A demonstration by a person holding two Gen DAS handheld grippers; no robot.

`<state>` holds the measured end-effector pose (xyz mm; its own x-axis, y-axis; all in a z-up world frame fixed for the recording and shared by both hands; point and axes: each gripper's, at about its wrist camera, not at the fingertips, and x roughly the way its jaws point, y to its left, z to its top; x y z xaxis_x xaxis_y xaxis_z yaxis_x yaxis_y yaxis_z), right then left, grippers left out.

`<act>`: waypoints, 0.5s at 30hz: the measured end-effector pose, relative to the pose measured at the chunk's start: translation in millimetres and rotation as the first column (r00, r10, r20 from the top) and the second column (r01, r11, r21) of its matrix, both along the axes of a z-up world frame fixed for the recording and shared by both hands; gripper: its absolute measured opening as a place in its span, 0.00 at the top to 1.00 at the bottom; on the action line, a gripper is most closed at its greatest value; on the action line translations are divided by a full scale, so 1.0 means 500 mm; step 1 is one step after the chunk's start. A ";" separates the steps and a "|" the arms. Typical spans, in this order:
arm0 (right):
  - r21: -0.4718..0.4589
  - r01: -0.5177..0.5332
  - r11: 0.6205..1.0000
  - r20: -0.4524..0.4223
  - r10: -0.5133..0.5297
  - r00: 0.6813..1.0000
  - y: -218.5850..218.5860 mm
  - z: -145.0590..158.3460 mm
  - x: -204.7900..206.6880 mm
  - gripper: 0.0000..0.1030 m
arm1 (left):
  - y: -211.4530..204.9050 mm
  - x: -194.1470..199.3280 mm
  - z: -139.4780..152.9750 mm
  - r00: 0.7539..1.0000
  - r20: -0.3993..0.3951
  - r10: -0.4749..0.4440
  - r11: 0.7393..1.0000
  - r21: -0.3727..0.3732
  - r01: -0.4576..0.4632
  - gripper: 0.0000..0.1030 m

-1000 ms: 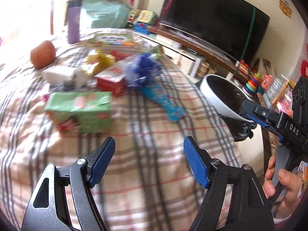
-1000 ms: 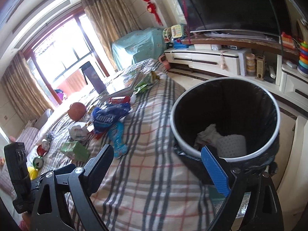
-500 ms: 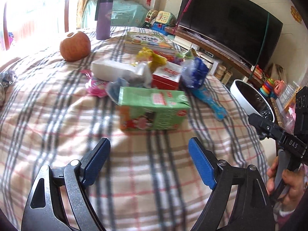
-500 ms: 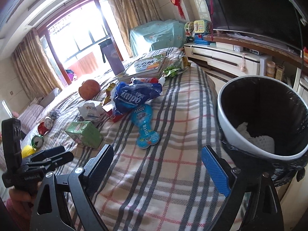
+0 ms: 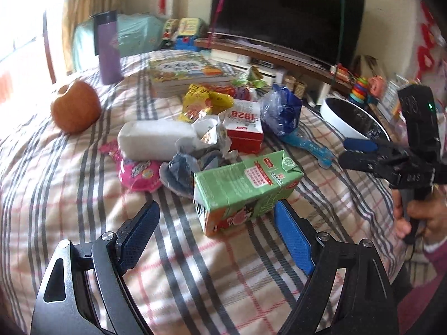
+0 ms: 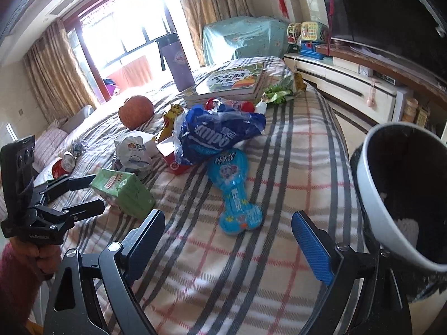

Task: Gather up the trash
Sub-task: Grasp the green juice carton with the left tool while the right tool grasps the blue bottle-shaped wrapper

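Now the bed (image 5: 83,251) is filling both views – the bin (image 6: 371,195) sliding rightward. The left gripper (image 5: 216,223), jaws just widened, is nearing the green carton (image 5: 245,187); the right gripper (image 6: 227,231), gaping, empty, is approaching the blue packet (image 6: 237,192).

We're in a home here, a lived-in room: a bed under a plaid blanket (image 6: 293,150), a big black flat-screen television (image 5: 285,11) on a long wooden stand (image 5: 268,53), tan curtains (image 6: 212,5) at a bright window, children's toys (image 6: 307,36) alongside.
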<state>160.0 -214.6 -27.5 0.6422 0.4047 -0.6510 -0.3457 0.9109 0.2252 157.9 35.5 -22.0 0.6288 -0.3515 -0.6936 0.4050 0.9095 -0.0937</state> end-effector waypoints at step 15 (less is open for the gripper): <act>-0.052 0.030 0.998 -0.077 -0.034 0.996 0.014 -0.038 0.081 0.71 | -0.079 0.033 -0.020 0.955 -0.054 -0.290 0.955 0.045 0.292 0.39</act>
<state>200.6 -207.3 -46.6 0.6004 0.3498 -0.7191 -0.2997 0.9321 0.2032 174.2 -3.9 -32.2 0.4715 -0.4772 -0.7417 0.6495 0.7568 -0.0740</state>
